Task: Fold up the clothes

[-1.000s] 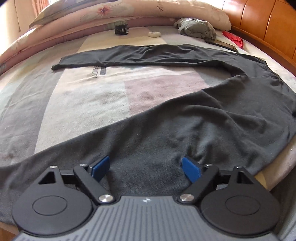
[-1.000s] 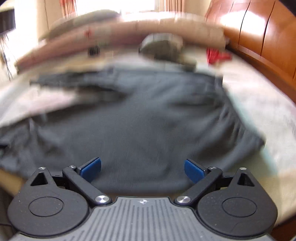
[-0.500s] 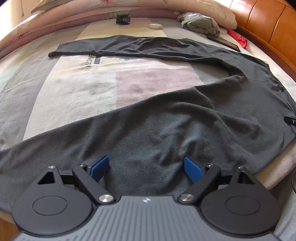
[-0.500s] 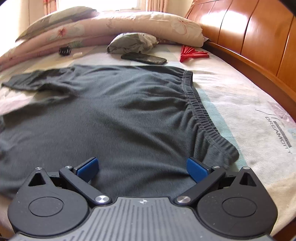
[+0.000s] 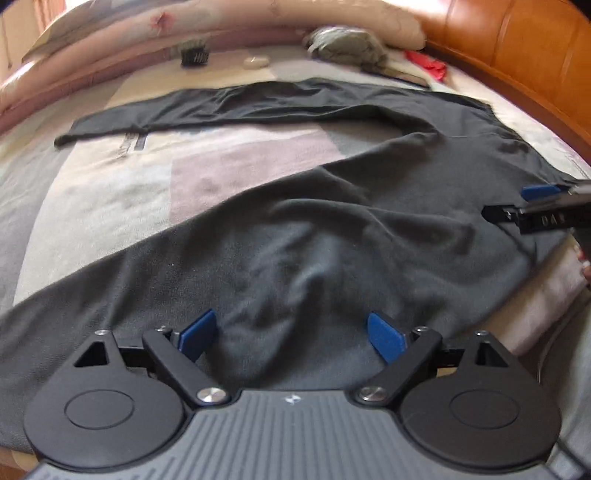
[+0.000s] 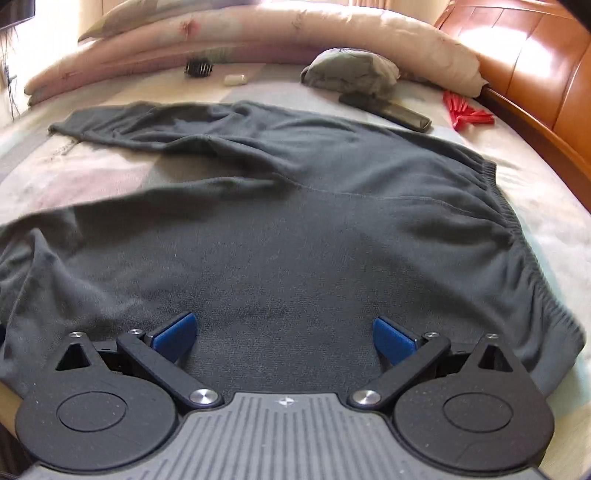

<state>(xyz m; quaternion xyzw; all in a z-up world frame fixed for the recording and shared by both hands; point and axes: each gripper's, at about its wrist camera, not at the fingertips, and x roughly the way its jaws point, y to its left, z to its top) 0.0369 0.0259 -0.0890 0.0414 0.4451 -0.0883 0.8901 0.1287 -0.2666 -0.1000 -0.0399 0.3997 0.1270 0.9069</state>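
A: Where were the trousers [image 6: 332, 229] at that point?

B: Spread flat on the bed [image 5: 110, 192], waistband [image 6: 517, 236] toward the wooden headboard [image 6: 535, 74] side, the two legs splayed apart in a V with bare sheet between them. One leg [image 5: 229, 107] ran along the far side near the pillows [image 6: 258, 29]; the near leg [image 5: 147, 288] lay right under the left claw.

A: And the claws?

B: Both spread wide, nothing between the pads. The left claw [image 5: 291, 332] hung over the thigh of the near leg, the right claw [image 6: 284, 334] over the seat, close to the waistband's near corner. Whether either touched the cloth, I couldn't tell.

A: How did you expect the cloth to behave?

B: Soft, light knit, quite limp. It was already rumpled where the near leg met the seat. I judged it would sag and drag across the sheet, not slide cleanly, and a shallow pinch might catch only the top layer.

A: So where to grip?

B: The elastic waistband for the right, since it's thick and bunches well. For the left, the near leg's outer edge, taking both layers, then carrying it over onto the far leg.
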